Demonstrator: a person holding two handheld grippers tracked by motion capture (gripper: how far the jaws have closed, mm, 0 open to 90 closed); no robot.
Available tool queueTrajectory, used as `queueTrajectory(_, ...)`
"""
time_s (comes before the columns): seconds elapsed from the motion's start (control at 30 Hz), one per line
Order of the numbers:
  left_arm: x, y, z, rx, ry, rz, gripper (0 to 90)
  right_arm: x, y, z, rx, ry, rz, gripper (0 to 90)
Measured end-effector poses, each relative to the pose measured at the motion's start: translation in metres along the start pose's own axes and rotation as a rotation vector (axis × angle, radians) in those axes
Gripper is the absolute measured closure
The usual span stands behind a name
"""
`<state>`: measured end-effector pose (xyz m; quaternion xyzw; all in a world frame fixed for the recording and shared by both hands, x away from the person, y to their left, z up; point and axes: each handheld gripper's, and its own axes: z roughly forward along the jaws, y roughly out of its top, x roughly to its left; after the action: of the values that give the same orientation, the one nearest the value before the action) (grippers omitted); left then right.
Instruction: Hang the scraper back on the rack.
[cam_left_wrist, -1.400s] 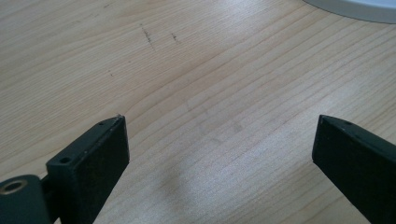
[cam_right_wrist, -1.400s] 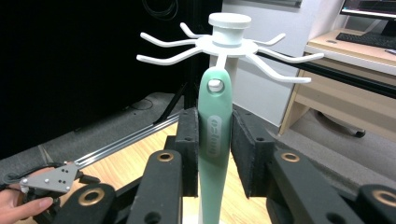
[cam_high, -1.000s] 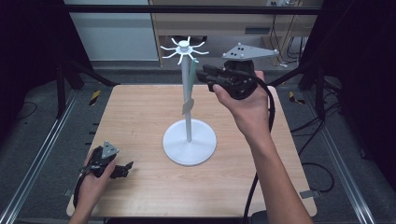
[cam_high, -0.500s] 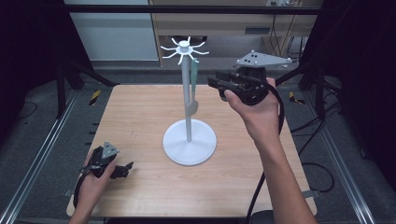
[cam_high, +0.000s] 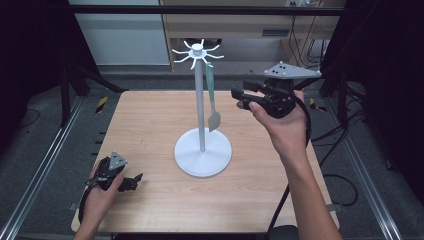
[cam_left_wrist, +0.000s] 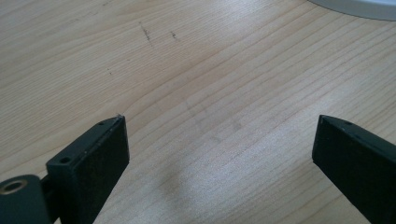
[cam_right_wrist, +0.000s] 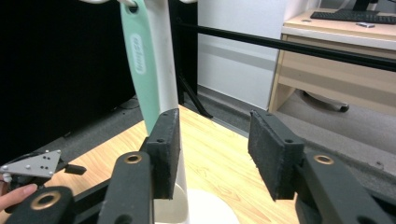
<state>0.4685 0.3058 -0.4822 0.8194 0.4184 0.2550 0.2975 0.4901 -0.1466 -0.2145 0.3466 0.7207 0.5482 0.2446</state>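
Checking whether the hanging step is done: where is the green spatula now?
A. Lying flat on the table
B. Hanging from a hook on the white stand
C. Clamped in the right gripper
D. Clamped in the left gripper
B: the spatula hangs by its handle hole from a hook atop the stand, and the right gripper is off to the side with nothing between its open jaws.

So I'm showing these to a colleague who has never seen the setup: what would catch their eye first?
Probably the tall white hook stand at the middle of the wooden table, with a mint-green spatula hanging from its top. Next, the right gripper held up just right of the spatula, jaws apart and empty after opening. The left gripper rests open near the table's front left corner.
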Motion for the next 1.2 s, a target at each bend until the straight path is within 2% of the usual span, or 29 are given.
queueTrajectory(0.1,0.000,0.000,0.000,0.000,0.000,0.000,3.6,-0.002,-0.004,-0.001,0.001,-0.015,0.008,48.4)
queueTrajectory(0.27,0.000,0.000,0.000,0.000,0.000,-0.001,3.6,-0.010,-0.020,-0.002,0.002,-0.053,0.032,38.7)
queueTrajectory(0.33,0.000,0.000,0.000,0.002,0.001,-0.001,3.6,-0.015,-0.034,-0.002,0.017,-0.075,0.049,33.5)
queueTrajectory(0.4,0.000,0.000,0.000,-0.001,0.001,-0.001,3.6,-0.016,-0.038,-0.002,0.021,-0.083,0.057,32.3)
queueTrajectory(0.47,0.000,0.000,0.000,0.002,0.002,0.000,3.5,-0.018,-0.048,-0.002,0.027,-0.109,0.067,27.4)
queueTrajectory(0.67,0.001,0.000,-0.001,0.003,0.005,-0.001,3.6,-0.024,-0.078,-0.003,0.038,-0.158,0.085,21.2)
queueTrajectory(0.73,0.001,-0.001,-0.001,0.002,0.008,-0.002,3.5,-0.026,-0.095,-0.002,0.040,-0.175,0.095,18.0)
queueTrajectory(0.77,0.001,-0.001,-0.001,0.002,0.008,-0.002,3.5,-0.026,-0.095,-0.002,0.040,-0.175,0.095,18.0)
queueTrajectory(0.87,0.002,-0.001,-0.001,0.000,0.010,-0.006,3.5,-0.027,-0.115,0.001,0.046,-0.187,0.105,15.4)
queueTrajectory(0.9,0.002,-0.001,-0.001,-0.001,0.011,-0.006,3.5,-0.028,-0.127,0.005,0.063,-0.195,0.107,14.9)
queueTrajectory(0.93,0.002,-0.001,-0.001,-0.001,0.011,-0.007,3.5,-0.028,-0.127,0.005,0.063,-0.195,0.107,14.9)
queueTrajectory(1.1,0.003,-0.001,-0.002,-0.004,0.013,-0.011,3.5,-0.028,-0.161,0.017,0.111,-0.204,0.114,12.9)
queueTrajectory(1.2,0.003,-0.001,-0.002,-0.004,0.012,-0.013,3.5,-0.027,-0.170,0.021,0.121,-0.206,0.117,12.6)
